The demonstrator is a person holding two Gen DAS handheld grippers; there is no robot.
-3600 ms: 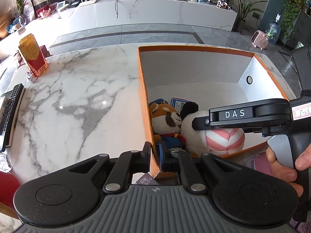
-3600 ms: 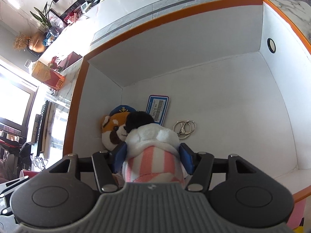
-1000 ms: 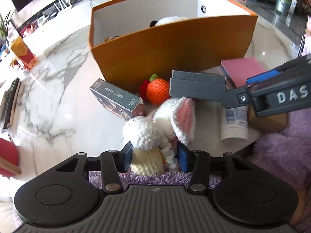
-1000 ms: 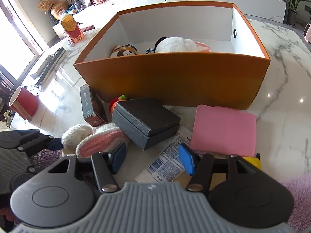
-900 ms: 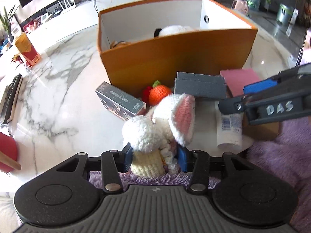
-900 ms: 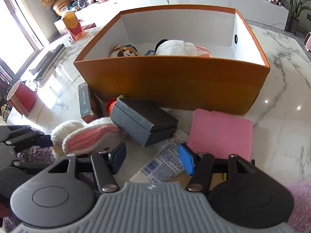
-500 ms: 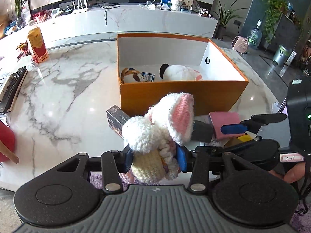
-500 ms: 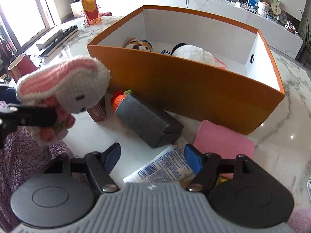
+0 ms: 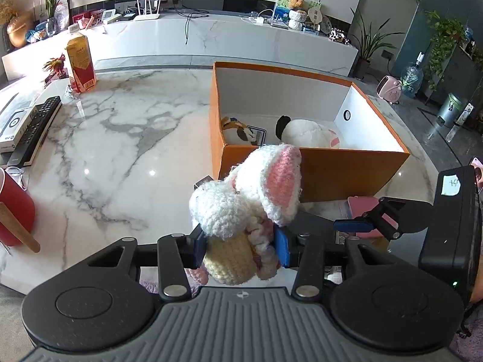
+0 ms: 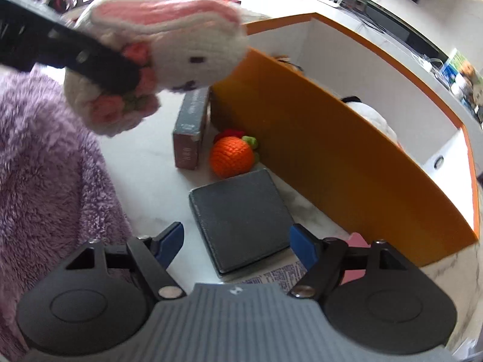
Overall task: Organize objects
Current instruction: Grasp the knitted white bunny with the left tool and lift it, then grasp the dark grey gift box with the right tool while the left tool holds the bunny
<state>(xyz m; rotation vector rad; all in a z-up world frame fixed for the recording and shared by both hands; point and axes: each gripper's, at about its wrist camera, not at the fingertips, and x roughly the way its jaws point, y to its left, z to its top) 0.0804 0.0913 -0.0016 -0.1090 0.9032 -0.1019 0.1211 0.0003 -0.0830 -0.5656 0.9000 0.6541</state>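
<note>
My left gripper [image 9: 241, 249] is shut on a crocheted white bunny [image 9: 250, 199] with pink ears and holds it above the table, in front of the orange box [image 9: 314, 172]. The bunny also shows in the right wrist view [image 10: 169, 39]. The box [image 10: 332, 150] holds a red panda plush [image 9: 237, 128] and a white plush [image 9: 305, 134]. My right gripper [image 10: 237, 242] is open, hovering over a dark grey box [image 10: 241, 211]. An orange crocheted fruit [image 10: 231, 157] and a card box [image 10: 190, 129] lie beside it.
A pink pad [image 9: 363, 214] and a labelled tube [image 10: 280, 274] lie by the orange box. A purple fluffy rug [image 10: 45, 181] is at the near edge. A red cup [image 9: 13, 208], remotes [image 9: 33, 129] and a carton [image 9: 80, 61] stand on the left of the marble table [image 9: 120, 150].
My left gripper has lifted the bunny higher, away from the table. My right gripper has swung left over the dark grey box with its jaws wider apart.
</note>
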